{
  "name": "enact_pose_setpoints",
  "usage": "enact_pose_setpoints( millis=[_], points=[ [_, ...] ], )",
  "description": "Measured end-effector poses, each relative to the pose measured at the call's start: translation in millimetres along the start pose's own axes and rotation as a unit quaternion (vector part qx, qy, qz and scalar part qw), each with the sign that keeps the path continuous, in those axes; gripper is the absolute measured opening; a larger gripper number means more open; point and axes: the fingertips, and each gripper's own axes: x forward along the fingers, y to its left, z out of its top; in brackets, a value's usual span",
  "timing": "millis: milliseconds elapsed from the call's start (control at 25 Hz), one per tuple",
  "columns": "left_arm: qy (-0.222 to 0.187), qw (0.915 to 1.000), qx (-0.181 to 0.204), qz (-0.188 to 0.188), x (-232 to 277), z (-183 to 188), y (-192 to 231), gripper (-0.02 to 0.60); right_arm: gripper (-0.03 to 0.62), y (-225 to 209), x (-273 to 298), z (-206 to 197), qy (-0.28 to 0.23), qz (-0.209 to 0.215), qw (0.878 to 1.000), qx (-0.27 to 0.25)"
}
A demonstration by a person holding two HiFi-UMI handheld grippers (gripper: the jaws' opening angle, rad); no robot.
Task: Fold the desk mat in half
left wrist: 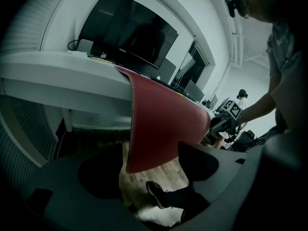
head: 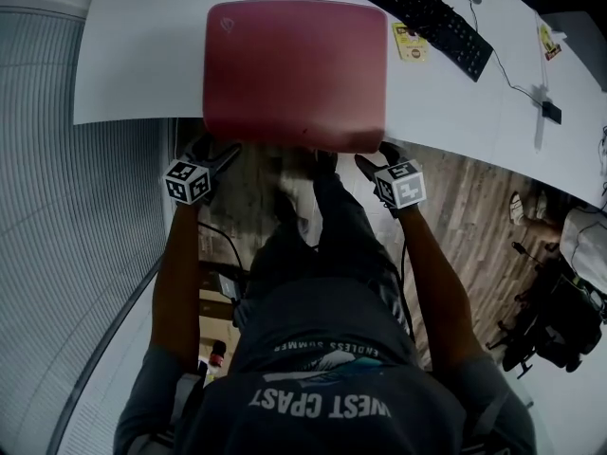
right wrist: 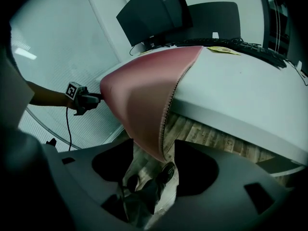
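Left gripper and right gripper: jaws wide apart, clamping nothing, with a drooping corner of the pink desk mat loose in each gap. The mat overhangs the table's near edge. A keyboard lies toward the far right corner.

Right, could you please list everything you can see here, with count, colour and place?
desk mat: 1, pink-red, on the desk, near edge drooping over its front
desk: 1, white, ahead of the person
keyboard: 1, black, desk's far right
sticker: 1, yellow, between mat and keyboard
monitors: at least 2, black, desk's back
floor: 1, brown wood, below
left gripper: 1, dark grey, open at mat's near-left corner
right gripper: 1, dark grey, open at near-right corner
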Motion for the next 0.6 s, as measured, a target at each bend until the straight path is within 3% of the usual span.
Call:
enact_pose_setpoints(
  millis=[80, 240, 360, 600],
  points=[
    [0.004, 1.0, -0.002, -0.004, 5.6, -2.2, 0.9, 0.36, 0.278, 0.6, 3.8, -1.8, 0.006, 0.004, 1.0, -0.004],
    [0.001, 0.9999, -0.009, 0.006, 7.2, -2.1, 4.2, 0.322, 0.168, 4.9, 2.8, -6.2, 0.021, 0.002, 0.999, -0.026],
    [-0.002, 0.9997, -0.011, 0.02, 3.0, -3.7, 10.0, 0.241, 0.081, 4.8, -1.4, -8.7, 0.02, -0.005, 0.999, -0.047],
    [0.0, 0.9997, 0.005, 0.023, -19.6, -5.4, 1.8, 0.086, 0.058, 18.8, -21.0, -8.1, 0.022, -0.01, 0.998, -0.056]
  ],
)
